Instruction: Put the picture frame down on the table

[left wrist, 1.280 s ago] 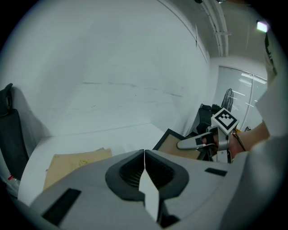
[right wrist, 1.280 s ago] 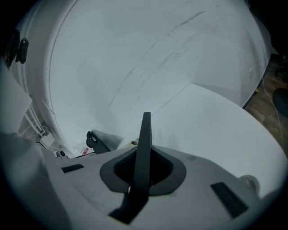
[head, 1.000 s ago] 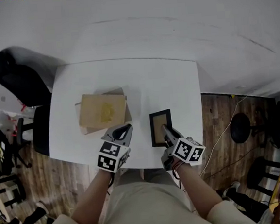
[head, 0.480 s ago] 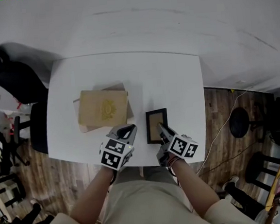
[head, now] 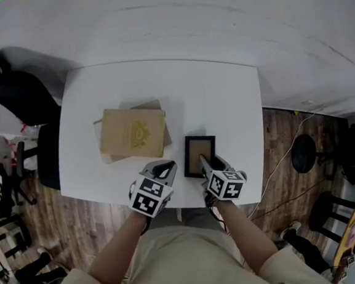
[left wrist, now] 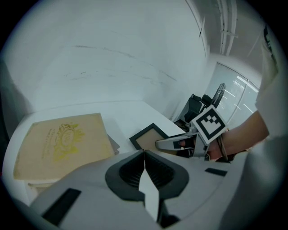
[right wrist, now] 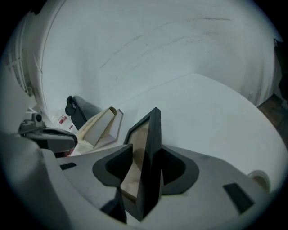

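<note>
Clamped by the right gripper [head: 206,165] on its near rim, the picture frame [head: 199,153] lies flat at or just above the table [head: 223,97] near its front edge — a light, stiff, probably breakable thing best held by that rim — while the left gripper [head: 162,169], jaws together, holds nothing.

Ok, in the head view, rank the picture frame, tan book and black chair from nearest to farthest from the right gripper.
1. The picture frame, clamped by the right gripper.
2. The tan book, leftward on the table.
3. The black chair, off the table's far-left corner.
</note>
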Motion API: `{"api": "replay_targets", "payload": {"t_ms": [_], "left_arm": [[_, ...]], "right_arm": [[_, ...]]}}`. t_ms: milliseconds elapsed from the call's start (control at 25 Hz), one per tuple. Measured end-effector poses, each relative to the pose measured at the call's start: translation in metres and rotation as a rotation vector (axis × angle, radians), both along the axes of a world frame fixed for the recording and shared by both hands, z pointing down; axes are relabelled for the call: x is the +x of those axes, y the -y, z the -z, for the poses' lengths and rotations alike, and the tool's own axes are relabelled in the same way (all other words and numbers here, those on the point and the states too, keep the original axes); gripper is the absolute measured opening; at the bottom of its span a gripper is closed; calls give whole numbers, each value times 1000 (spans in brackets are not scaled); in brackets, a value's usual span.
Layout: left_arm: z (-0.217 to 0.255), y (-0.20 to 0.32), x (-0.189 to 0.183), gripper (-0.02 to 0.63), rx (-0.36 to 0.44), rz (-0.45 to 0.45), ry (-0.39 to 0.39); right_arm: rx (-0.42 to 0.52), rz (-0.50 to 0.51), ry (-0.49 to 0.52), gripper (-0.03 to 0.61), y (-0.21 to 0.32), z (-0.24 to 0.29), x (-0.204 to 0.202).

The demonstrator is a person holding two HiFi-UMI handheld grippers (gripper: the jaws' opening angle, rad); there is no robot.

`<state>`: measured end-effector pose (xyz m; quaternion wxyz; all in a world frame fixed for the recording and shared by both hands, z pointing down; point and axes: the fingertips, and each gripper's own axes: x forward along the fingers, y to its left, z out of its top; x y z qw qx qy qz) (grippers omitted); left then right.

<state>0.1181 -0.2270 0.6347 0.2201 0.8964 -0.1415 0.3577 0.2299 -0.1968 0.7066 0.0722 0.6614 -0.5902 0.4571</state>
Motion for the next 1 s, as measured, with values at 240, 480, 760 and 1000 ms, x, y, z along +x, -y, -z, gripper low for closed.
{"api": "replay_targets", "payload": {"t_ms": [240,480,760,1000], "left_arm": [[0,0,-3,23,-2,-8,9],[8,-4,-18,24,1,-2,15],[23,8,-22,23,40,11,-10],[54,25,-15,23,80,38,-74]], "right_arm": [[-133,120,-161,236,-2,-15,1],[-171,125,-197,256,-5,-15,-1],[-31,82,-156,238,11,46,3],[146,247,-290,144,31,118,0]]}}
